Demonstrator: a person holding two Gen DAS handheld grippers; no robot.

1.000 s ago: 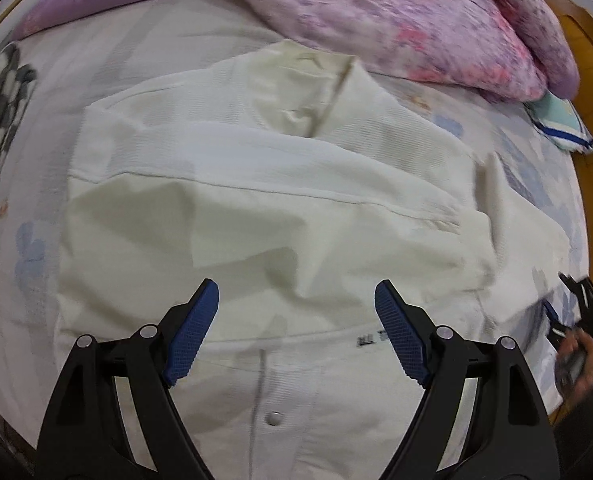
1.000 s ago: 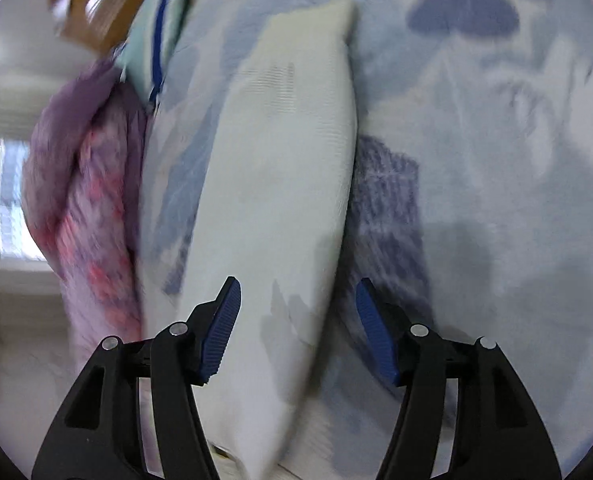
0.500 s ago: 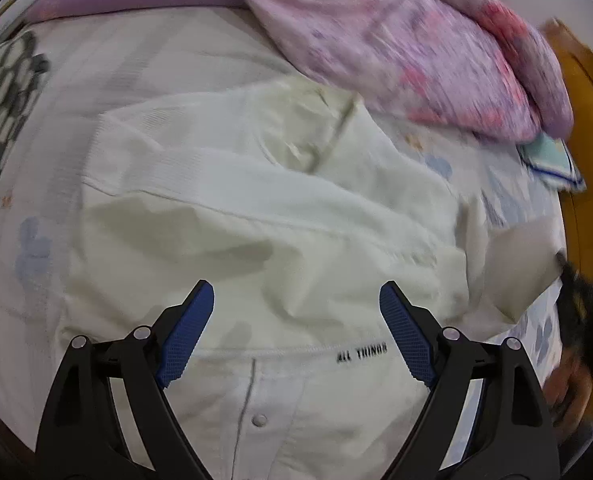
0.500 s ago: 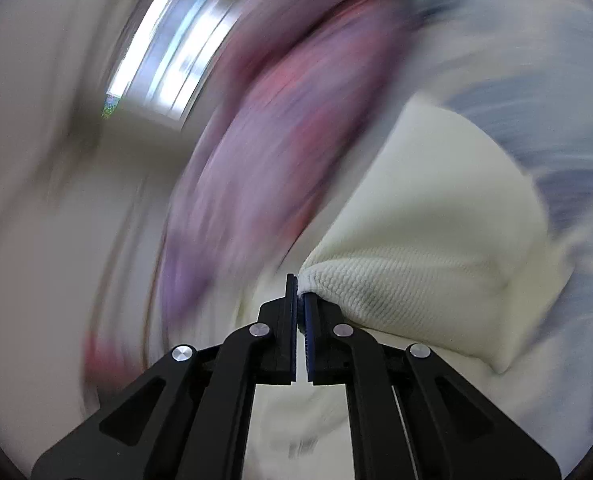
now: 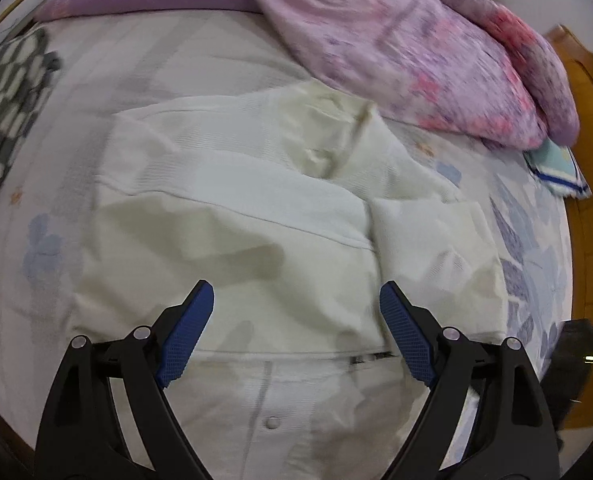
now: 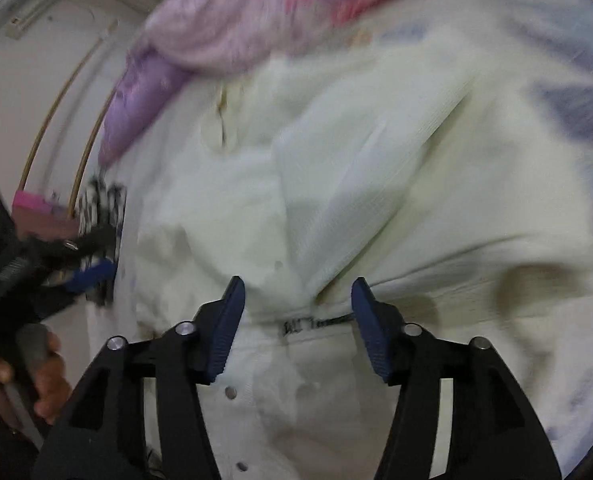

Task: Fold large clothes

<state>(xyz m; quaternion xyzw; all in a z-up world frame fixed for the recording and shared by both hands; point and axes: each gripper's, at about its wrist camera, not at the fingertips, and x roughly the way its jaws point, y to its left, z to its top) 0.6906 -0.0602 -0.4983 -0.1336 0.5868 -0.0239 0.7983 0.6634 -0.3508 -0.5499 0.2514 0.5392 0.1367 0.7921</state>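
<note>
Cream cotton fills both of your wrist views: the jacket (image 5: pixel 256 240) lies spread on the floral bedsheet (image 5: pixel 36 208), snap buttons (image 5: pixel 271 423) nearest you at 6 o'clock and its collar (image 5: pixel 328 136) away at 12. Your left gripper (image 5: pixel 296 320) hangs over the jacket's front with its blue pads (image 5: pixel 188 332) spread wide and nothing between them. Just past its right pad, at 3 o'clock, the right sleeve (image 5: pixel 428 236) lies folded in across the chest, its cuff edge beside the left sleeve already laid over the body. In the right wrist view, your right gripper (image 6: pixel 296 320) has just been opening; its fingers stand about halfway apart above the folded sleeve (image 6: pixel 356 184) and the small black lettering (image 6: pixel 304 324), gripping no cloth. At 9 o'clock there, your left hand (image 6: pixel 44 368) grips the other tool's handle. Farther off, a checked cloth (image 5: pixel 4 100) sits at 10 o'clock, a purple floral quilt (image 5: pixel 416 40) is heaped at 1 o'clock, and a pale blue-trimmed cloth (image 5: pixel 556 164) rests at 2 o'clock by the wooden bed frame (image 5: pixel 592 160).
</note>
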